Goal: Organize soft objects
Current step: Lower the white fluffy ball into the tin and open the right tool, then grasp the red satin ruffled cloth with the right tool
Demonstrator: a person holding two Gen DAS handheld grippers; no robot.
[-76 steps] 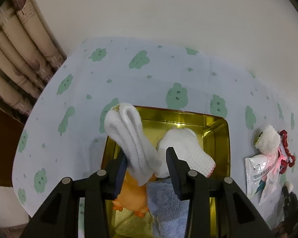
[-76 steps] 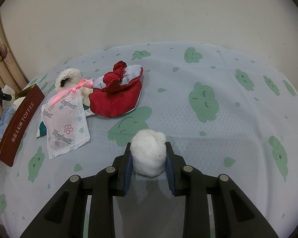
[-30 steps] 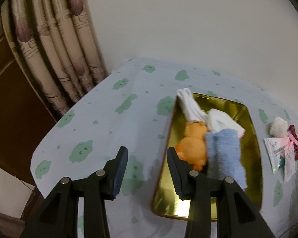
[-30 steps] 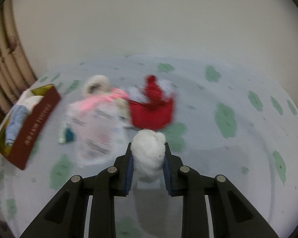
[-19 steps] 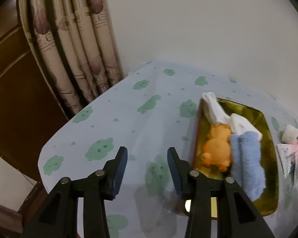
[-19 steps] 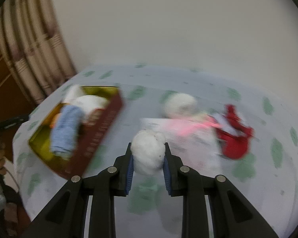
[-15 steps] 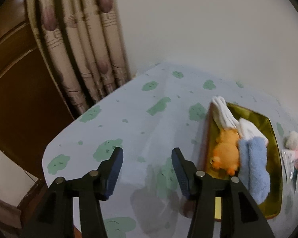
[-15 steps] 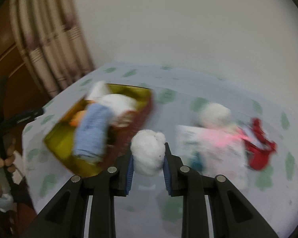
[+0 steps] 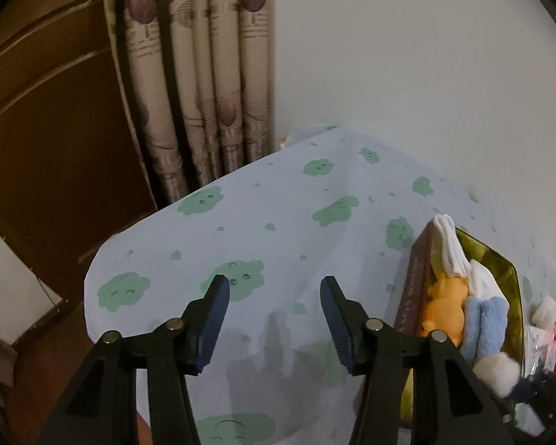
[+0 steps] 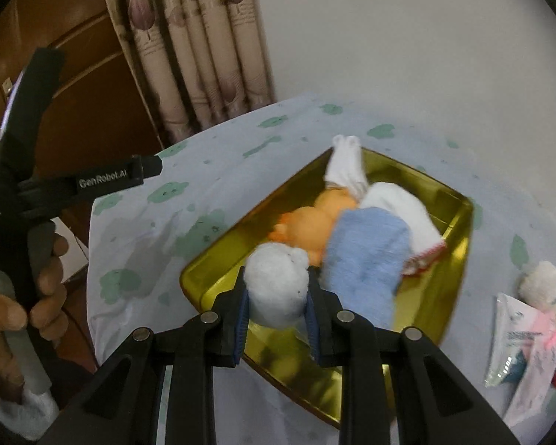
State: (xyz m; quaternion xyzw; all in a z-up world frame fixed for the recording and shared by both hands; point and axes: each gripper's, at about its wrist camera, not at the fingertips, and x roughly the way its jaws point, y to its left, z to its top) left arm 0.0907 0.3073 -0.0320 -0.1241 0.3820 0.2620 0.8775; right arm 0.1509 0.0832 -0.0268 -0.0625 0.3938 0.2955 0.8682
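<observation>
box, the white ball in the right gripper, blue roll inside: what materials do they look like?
Box: looks like metal tin, its glossy gold inner walls showing reflections; the outer side is dark red in the left view.
White ball, pinched in the right gripper: fluffy, fuzzy-edged, probably cotton or plush.
Blue roll: matte and napped, likely terry or fleece; motion blur leaves the weave unclear.

Left tool [image 9: 272, 309]: matte black angular arms, two ribbed blue pads [image 9: 213, 319], round silver screw heads [image 9: 175, 323] on each arm. Right tool [image 10: 276, 313]: same black arms, blue pads, silver screws. At 9 o'clock in the right wrist view, a bare hand [image 10: 37, 289]; white "GenRobot.AI" lettering [image 10: 102, 180] on a black bar.
</observation>
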